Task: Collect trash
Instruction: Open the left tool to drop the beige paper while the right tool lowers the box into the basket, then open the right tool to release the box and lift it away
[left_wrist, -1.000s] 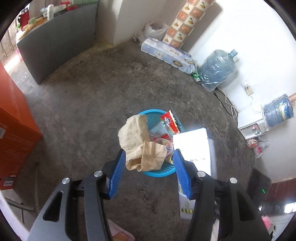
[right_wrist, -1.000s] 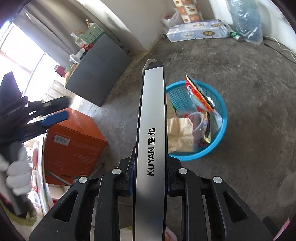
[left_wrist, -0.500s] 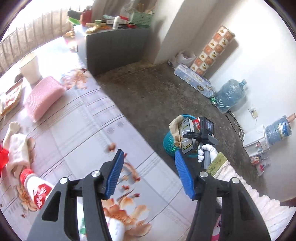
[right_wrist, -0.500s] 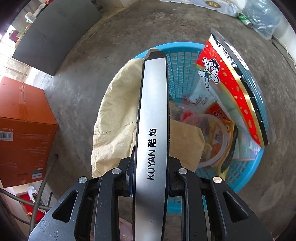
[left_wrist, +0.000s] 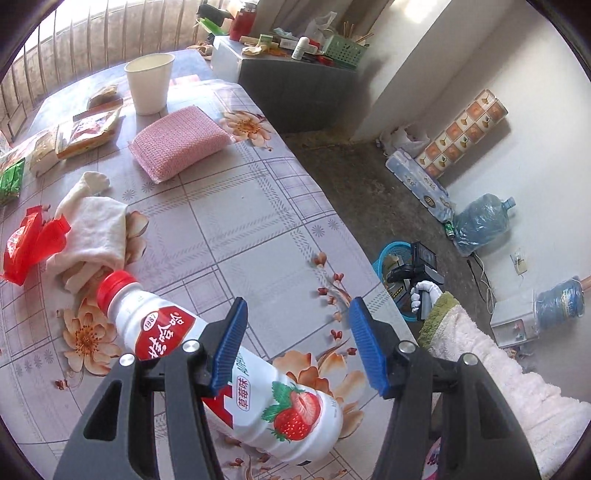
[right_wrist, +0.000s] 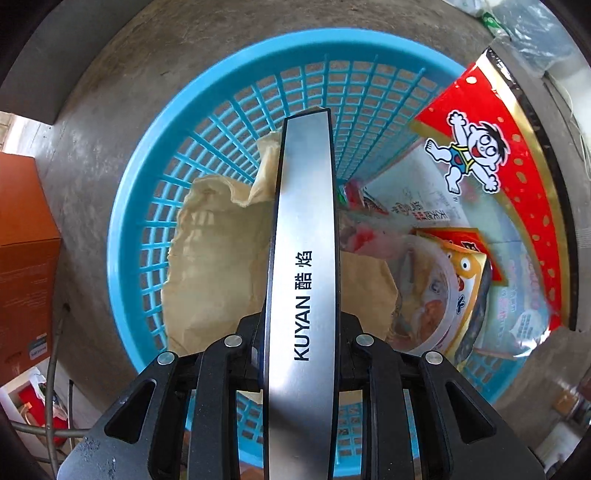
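Table (left_wrist: 236, 206): floral cloth, filling the left and centre of the left wrist view.
Blue basket (right_wrist: 229, 110): fills the right wrist view, on the floor; brown paper (right_wrist: 221, 266) and snack wrappers (right_wrist: 491, 170) inside.
Silver box (right_wrist: 303, 258): long, marked KUYAN, pinched by the right gripper (right_wrist: 301, 354) over the basket; its far end may be inside the rim.
Strawberry bottle (left_wrist: 236, 369): lying at lower centre, beneath the left gripper (left_wrist: 295, 347), whose blue pads stand spread, empty.
Red wrapper (left_wrist: 29, 243): left edge, beside a white cloth (left_wrist: 92, 229).
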